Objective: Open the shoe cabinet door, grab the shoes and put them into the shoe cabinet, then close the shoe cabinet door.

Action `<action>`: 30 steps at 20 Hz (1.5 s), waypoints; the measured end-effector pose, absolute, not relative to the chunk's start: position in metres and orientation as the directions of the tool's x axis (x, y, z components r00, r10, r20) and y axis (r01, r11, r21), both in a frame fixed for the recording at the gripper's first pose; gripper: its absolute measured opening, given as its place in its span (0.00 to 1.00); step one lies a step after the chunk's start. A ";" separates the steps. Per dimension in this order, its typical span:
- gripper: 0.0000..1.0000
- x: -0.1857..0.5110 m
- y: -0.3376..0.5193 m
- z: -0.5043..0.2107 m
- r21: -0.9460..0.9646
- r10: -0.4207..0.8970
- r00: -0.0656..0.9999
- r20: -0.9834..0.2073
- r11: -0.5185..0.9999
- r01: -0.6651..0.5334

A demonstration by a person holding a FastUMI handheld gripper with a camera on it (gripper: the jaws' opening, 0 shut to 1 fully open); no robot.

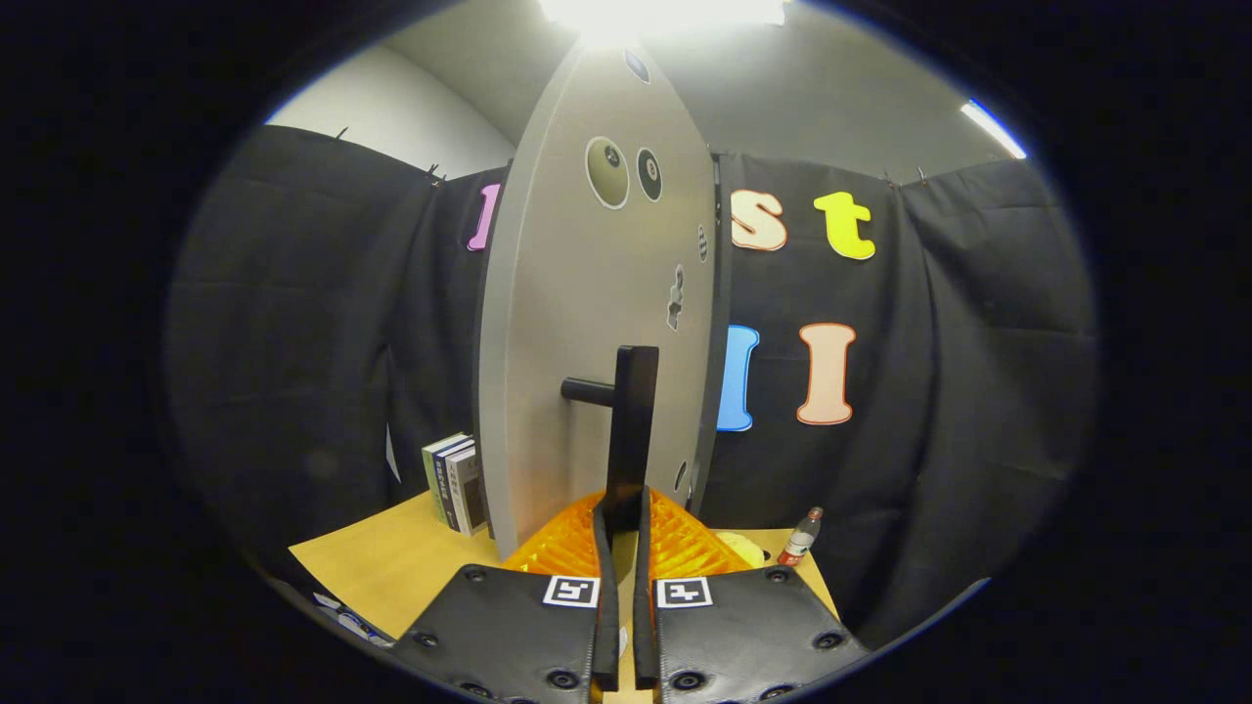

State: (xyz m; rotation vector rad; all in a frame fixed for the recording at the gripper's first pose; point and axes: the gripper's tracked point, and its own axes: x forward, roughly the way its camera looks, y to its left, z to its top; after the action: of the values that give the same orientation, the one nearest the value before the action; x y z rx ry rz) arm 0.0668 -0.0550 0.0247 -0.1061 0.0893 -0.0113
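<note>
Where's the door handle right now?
In the gripper view, the black door handle stands upright on the cabinet door, its lower end pinched between the gripper fingers.

Cabinet door [597,323] close ahead, blocking

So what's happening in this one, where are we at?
A hand-held gripper has its orange fingers closed on the black bar handle of the grey shoe cabinet door, which stands edge-on just ahead. It is working the door; whether opening or closing can't be told from this moment. On the wooden table a few books stand beside the door, and a small bottle sits on the other side.
</note>
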 end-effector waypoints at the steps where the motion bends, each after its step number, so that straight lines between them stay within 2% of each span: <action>1: 0.07 0.066 -0.059 0.026 -0.112 -0.024 0.996 -0.083 0.994 0.014; 7: 0.07 0.064 -0.094 0.027 -0.121 -0.062 0.996 -0.070 0.991 0.053; 10: 0.02 0.065 -0.092 0.025 -0.017 -0.035 0.997 -0.063 0.999 0.034; 12: 0.07 0.065 -0.071 0.026 0.040 0.043 0.997 -0.056 0.998 -0.040; 16: 0.11 0.060 -0.095 0.025 -0.031 0.000 0.999 -0.054 1.000 -0.002; 21: 0.66 0.051 -0.099 0.018 0.002 -0.082 0.995 -0.053 0.997 0.082; 24: 0.88 0.031 -0.110 0.016 -0.030 -0.138 0.986 -0.097 0.990 0.135; 25: 0.98 0.025 -0.111 0.018 -0.036 -0.158 0.983 -0.095 0.987 0.155; 30: 0.98 0.012 -0.087 0.014 -0.058 -0.162 0.980 -0.113 0.986 0.156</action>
State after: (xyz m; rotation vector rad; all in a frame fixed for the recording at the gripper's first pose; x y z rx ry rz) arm 0.0123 -0.0875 0.0144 -0.0490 0.1180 -0.1600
